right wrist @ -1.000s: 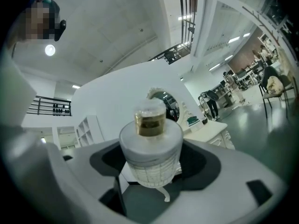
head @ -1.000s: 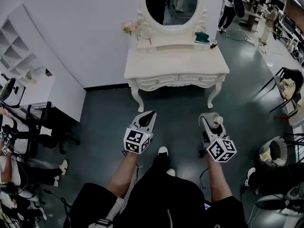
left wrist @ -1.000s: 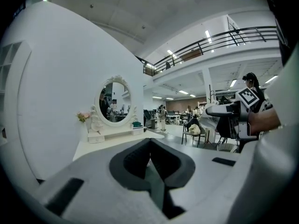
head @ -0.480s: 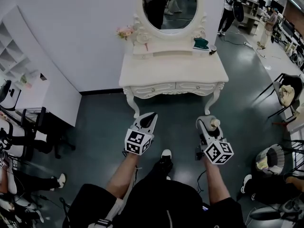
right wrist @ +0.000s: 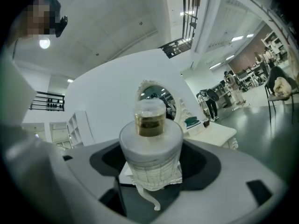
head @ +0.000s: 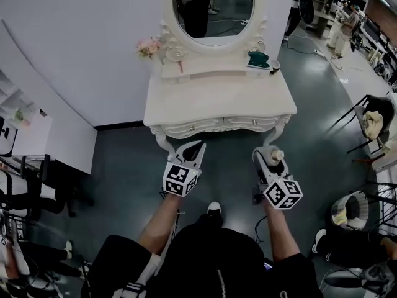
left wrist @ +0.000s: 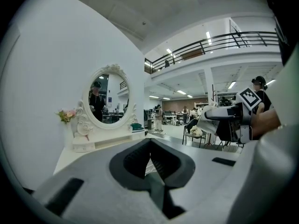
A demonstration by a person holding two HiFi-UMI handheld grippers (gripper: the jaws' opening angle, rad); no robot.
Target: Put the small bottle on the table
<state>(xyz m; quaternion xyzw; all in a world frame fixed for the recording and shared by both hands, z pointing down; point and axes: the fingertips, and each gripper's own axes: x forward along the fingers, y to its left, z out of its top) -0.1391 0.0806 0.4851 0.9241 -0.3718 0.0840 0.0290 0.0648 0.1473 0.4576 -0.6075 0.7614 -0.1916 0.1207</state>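
A small clear bottle (right wrist: 150, 146) with a gold band and a frosted cap stands upright between the jaws of my right gripper (head: 275, 160), which is shut on it; its cap (head: 278, 156) shows in the head view. My left gripper (head: 191, 149) is shut with nothing in it, its jaws touching at the tip (left wrist: 150, 154). Both grippers hover over the floor just short of the front edge of the white dressing table (head: 217, 98). That table carries an oval mirror (head: 214, 5) and stands against the white wall.
On the table's back shelf are pink flowers (head: 149, 46) at the left and a green object (head: 258, 58) at the right. A white shelf unit (head: 28, 126) and a black chair (head: 46, 185) stand left. More chairs (head: 372, 123) and people (head: 341, 27) are at the right.
The dressing table has come closer to me and both grippers now reach almost to its front edge. The bottle stays held in the right gripper.
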